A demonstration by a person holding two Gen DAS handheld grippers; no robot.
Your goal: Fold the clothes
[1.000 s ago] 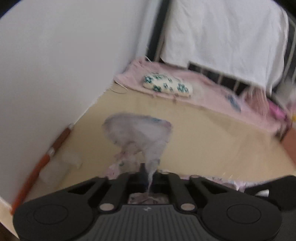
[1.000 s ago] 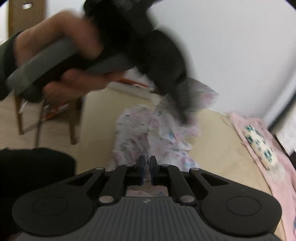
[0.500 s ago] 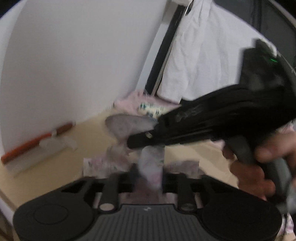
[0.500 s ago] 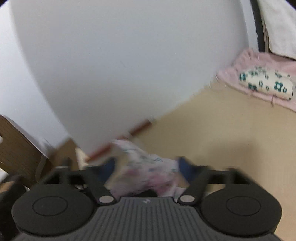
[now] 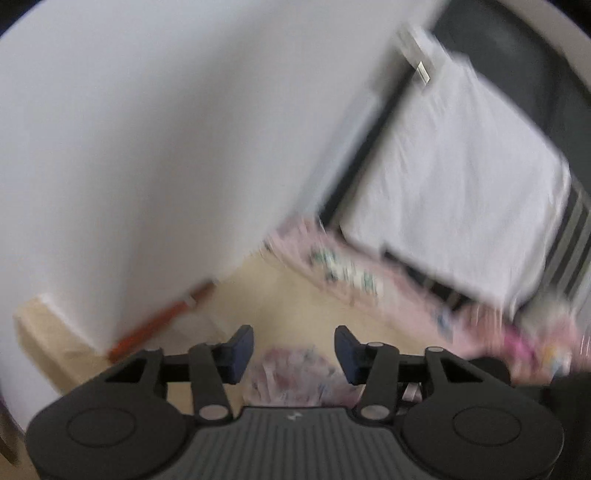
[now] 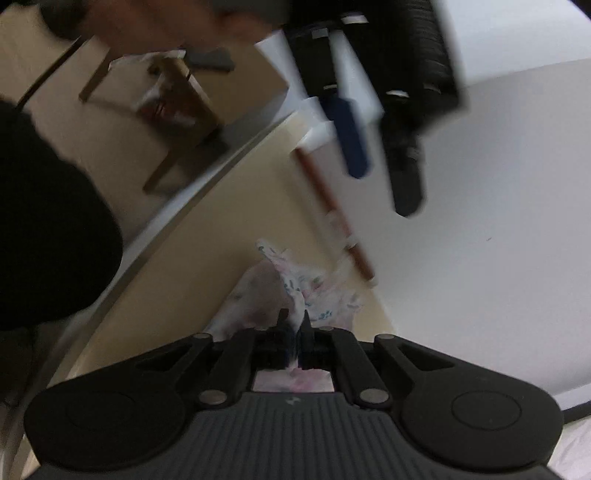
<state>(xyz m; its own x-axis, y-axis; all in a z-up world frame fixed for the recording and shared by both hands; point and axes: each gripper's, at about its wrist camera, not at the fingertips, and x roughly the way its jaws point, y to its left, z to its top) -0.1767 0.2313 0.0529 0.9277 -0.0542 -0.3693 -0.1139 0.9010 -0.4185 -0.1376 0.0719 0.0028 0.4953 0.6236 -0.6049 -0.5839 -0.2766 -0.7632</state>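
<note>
A small floral pink-and-white garment (image 6: 295, 288) lies crumpled on the beige surface (image 5: 295, 306) beside the white wall. My right gripper (image 6: 295, 330) is shut on a raised fold of it, and the cloth runs up between the pads. My left gripper (image 5: 293, 343) has its blue pads (image 5: 240, 350) apart and its jaws are closing. Nothing is pressed between them, and the garment (image 5: 295, 376) shows low behind the gap. In the right wrist view the left gripper (image 6: 380, 173) hangs above the garment, held by a person's hand (image 6: 166, 22).
An orange-brown stick (image 5: 159, 325) lies along the foot of the wall (image 6: 480, 221). A pink blanket with a floral pillow (image 5: 347, 273) sits at the far end, below a white sheet (image 5: 461, 184) draped over a rail. A wooden chair (image 6: 177, 110) stands beyond the surface's edge.
My left gripper has let go of the fold it held up and its fingers now stand apart. The garment has dropped to the surface. Both views have swung and are blurred.
</note>
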